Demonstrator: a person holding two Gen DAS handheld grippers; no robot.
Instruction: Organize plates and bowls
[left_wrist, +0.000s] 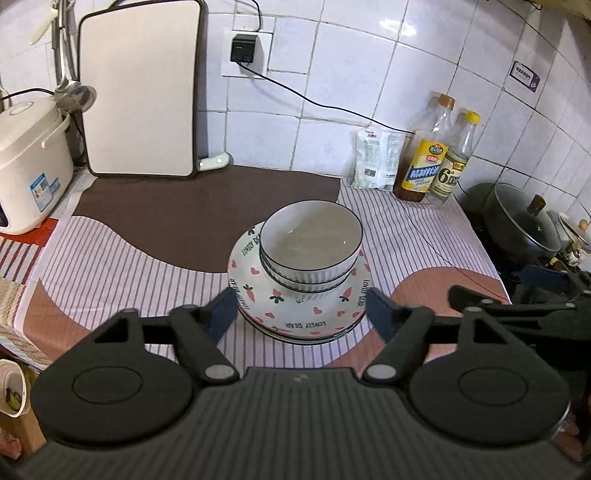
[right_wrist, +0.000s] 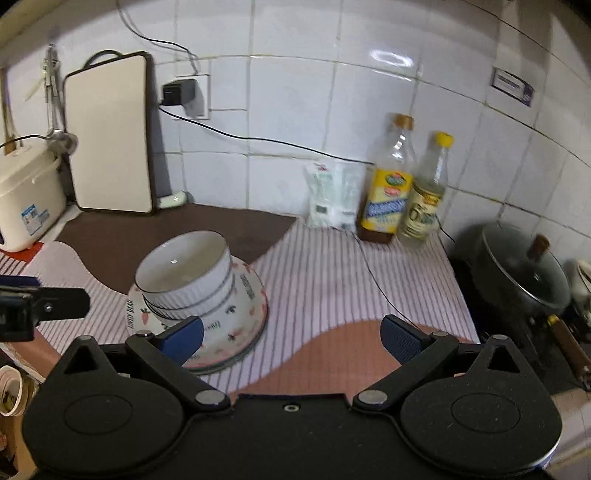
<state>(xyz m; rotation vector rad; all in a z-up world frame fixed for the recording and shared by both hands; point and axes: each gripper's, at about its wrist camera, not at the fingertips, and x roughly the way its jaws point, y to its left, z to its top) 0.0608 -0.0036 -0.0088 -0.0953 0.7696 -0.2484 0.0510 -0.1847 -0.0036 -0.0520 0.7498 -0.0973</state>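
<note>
Black left gripper (left_wrist: 301, 314) hangs wide-jawed, its blue pads either side of the near rim of white carrot-and-heart plates (left_wrist: 295, 314) lettered "LOVELY BEAR", holding nothing. Two ribbed white bowls (left_wrist: 312, 243) sit stacked on them, on the striped cloth (left_wrist: 110, 266). Black right gripper (right_wrist: 291, 339) gapes empty, right of the stack. Far right, a clear yellow-capped bottle (left_wrist: 452, 158) reads "6°".

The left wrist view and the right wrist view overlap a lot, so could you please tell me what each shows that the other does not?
Only the left wrist view shows "LOVELY BEAR" lettering readable on the plates. Only the right wrist view shows the brown handle beside the pot. Both share the stacked bowls, cutting board, two bottles, rice cooker and open, empty tongs.
</note>
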